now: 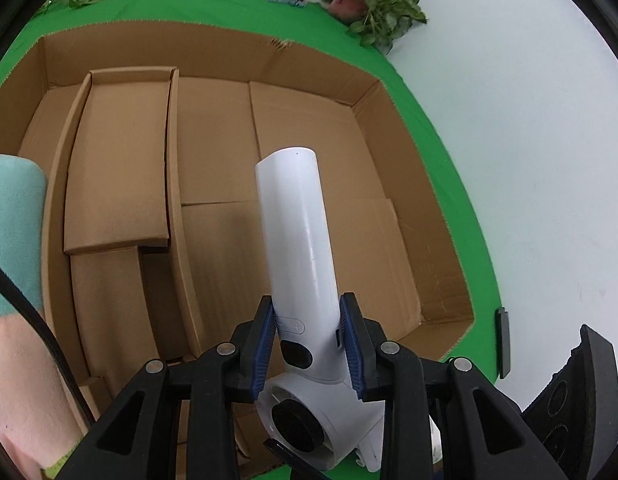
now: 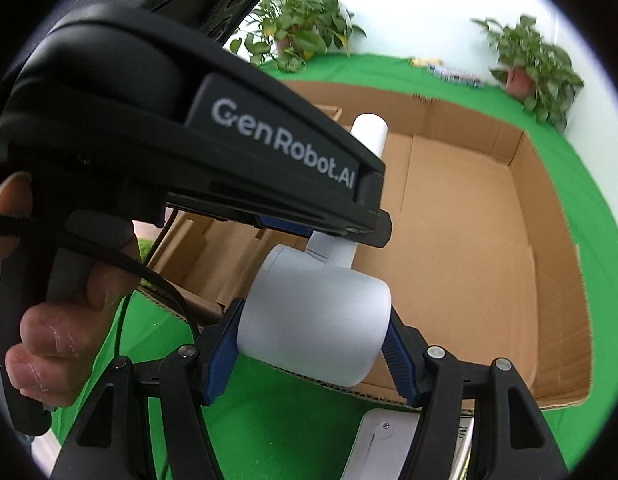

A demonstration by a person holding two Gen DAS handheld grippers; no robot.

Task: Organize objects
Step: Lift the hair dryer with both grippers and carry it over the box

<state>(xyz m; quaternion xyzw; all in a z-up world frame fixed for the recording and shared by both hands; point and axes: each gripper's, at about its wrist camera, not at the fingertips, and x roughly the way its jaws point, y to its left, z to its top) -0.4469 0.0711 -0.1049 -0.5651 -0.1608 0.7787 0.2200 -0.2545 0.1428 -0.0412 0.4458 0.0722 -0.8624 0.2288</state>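
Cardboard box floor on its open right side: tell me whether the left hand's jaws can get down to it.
Probably not yet: the left gripper is shut on the white handheld device, though the cardboard box floor beneath looks bare.

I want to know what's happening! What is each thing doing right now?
White device: held over the box by both grippers.
Left gripper: shut on its handle.
Right gripper: shut on its round body.
Box: open, cardboard inserts inside.
Plants: upright on the green cloth.

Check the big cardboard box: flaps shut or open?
Open. The cardboard box shows its bare floor and walls from above; the white device hangs over it.
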